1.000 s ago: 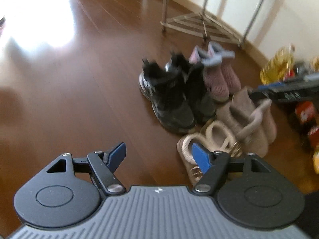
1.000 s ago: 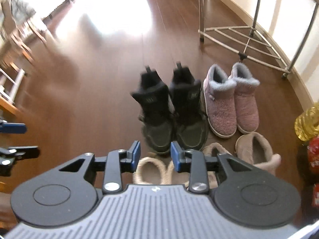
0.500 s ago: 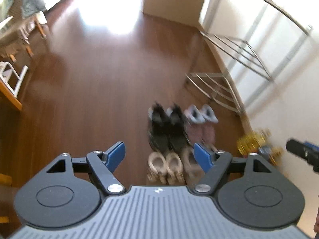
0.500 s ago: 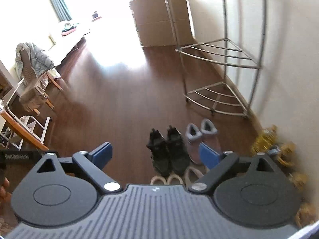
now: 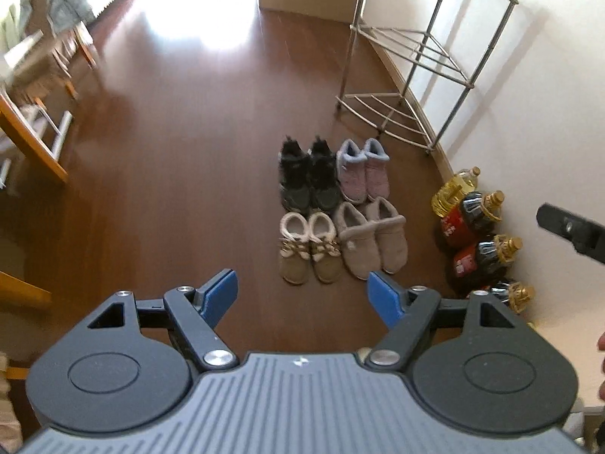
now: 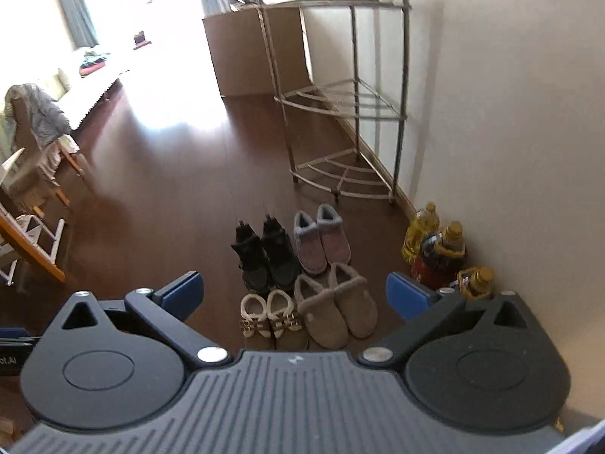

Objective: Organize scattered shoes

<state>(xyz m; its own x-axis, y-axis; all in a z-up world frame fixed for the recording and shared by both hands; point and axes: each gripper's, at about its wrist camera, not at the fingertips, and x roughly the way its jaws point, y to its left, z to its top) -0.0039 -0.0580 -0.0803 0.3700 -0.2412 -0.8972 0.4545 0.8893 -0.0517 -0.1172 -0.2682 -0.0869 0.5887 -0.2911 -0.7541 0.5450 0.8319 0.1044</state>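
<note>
On dark wood floor (image 5: 181, 174) by the white wall: four pairs of shoes in a tight two-by-two block, toes pointing back toward both cameras. Far row: black boots (image 5: 308, 178) on the left w/ pink-grey fleece boots (image 5: 365, 174) touching on the right. Near row: tan lace-up slippers (image 5: 308, 247) w/ cream lining on the left, taupe ankle slippers (image 5: 372, 240) on the right, one cuff folded over its mate.

Left gripper (image 5: 302, 291) is held high above the floor, blue-padded jaws wide apart, nothing between them. From its view the shoe block sits ahead of and well beyond the jaws, roughly centred in the gap, tan pair nearest. Right gripper (image 6: 295, 291) likewise up in the air, jaws spread wide and empty; in its view the tan pair (image 6: 274, 319) and taupe pair (image 6: 334, 312) show in the gap between the pads but lie far below, black boots (image 6: 264, 255) and pink-grey boots (image 6: 321, 240) beyond.

Wire corner rack (image 5: 416, 72) stands against the wall past the shoes. Oil bottles (image 5: 472, 219) are lined up along the wall, right of the block, apart from it. Chair w/ a jacket draped on it (image 6: 34, 121) sits far left.
</note>
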